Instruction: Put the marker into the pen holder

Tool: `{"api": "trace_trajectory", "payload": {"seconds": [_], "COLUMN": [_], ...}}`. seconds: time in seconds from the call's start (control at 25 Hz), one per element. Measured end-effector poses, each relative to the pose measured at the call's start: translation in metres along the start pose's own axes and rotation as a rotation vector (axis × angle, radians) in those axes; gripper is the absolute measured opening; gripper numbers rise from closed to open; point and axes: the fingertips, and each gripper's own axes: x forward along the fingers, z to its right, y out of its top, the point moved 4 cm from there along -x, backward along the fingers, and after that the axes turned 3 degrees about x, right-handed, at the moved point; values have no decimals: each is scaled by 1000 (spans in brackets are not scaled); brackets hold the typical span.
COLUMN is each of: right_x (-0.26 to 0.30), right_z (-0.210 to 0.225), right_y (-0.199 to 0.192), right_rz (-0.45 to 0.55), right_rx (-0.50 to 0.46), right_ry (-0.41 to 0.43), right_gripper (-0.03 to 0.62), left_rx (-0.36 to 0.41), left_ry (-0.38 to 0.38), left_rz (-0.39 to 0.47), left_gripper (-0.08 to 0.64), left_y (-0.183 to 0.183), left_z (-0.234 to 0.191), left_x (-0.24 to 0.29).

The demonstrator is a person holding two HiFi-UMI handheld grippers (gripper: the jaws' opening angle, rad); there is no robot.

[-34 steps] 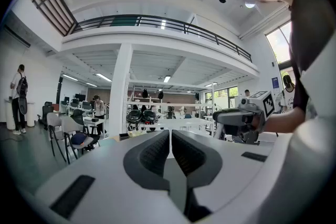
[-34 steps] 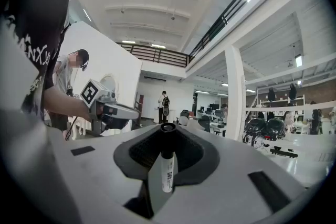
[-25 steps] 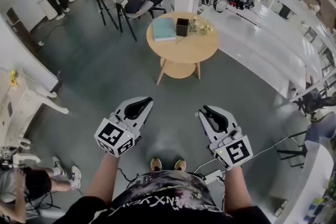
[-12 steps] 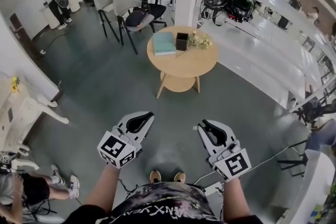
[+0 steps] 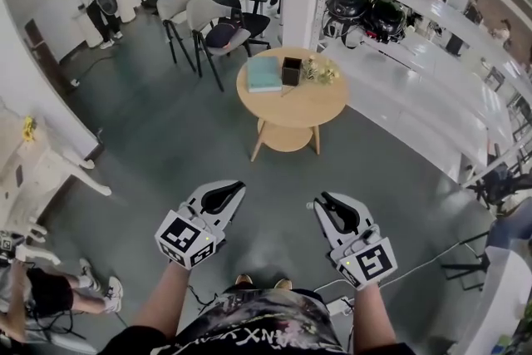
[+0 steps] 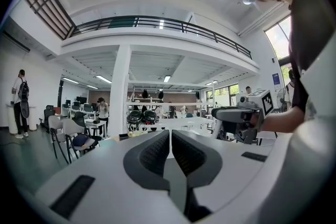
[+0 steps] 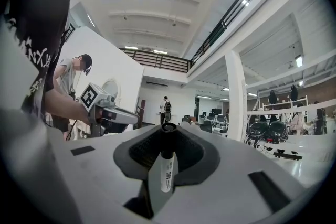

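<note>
The person stands well back from the round table [image 5: 287, 119], both tools held out level at waist height. The right gripper [image 5: 322, 202] is closed on the marker [image 7: 166, 168], which lies along the jaws with its black cap forward and its white barrel running back towards the hand. The left gripper [image 5: 234, 189] has its jaws drawn nearly together with nothing between them. The black pen holder [image 5: 290, 71] sits on the far part of the table, just beside a teal book [image 5: 263, 72] on one side and a small plant [image 5: 320, 71] on the other.

The pads seem to pinch at or near the cap, so I'd worry that the barrel could sag or work loose on the walk over. A cable [image 5: 416, 255] trails across the floor near the person's right side and could catch a foot. At the table, the marker points along the jaws, so the wrist must tip steeply. A shallow angle could strike the holder's rim and topple it or push it into the plant.

As for writing, the marker's barrel carries a small printed code block and fine text too small to read. Each gripper's cube shows black-and-white square patterns. White lettering on the person's dark shirt appears upside down, and I can't read it reliably.
</note>
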Motion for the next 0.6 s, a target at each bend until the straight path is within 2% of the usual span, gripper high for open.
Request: {"api": "trace_trajectory", "payload": {"seconds": [0.28,0.6], "right_x": [-29,-49], "right_z": [7,18], "right_y": [-14,-25], "right_rz": [-3,4], "right_rx": [-3,5], "right_ry": [30,33], "right_gripper": [64,64], "left_rx": [0,7], "left_ry": [22,11], "left_rz": [0,-9], "left_gripper": [31,31], "left_y": [-8,-12], "left_z": [34,63], "left_x": [7,24]}}
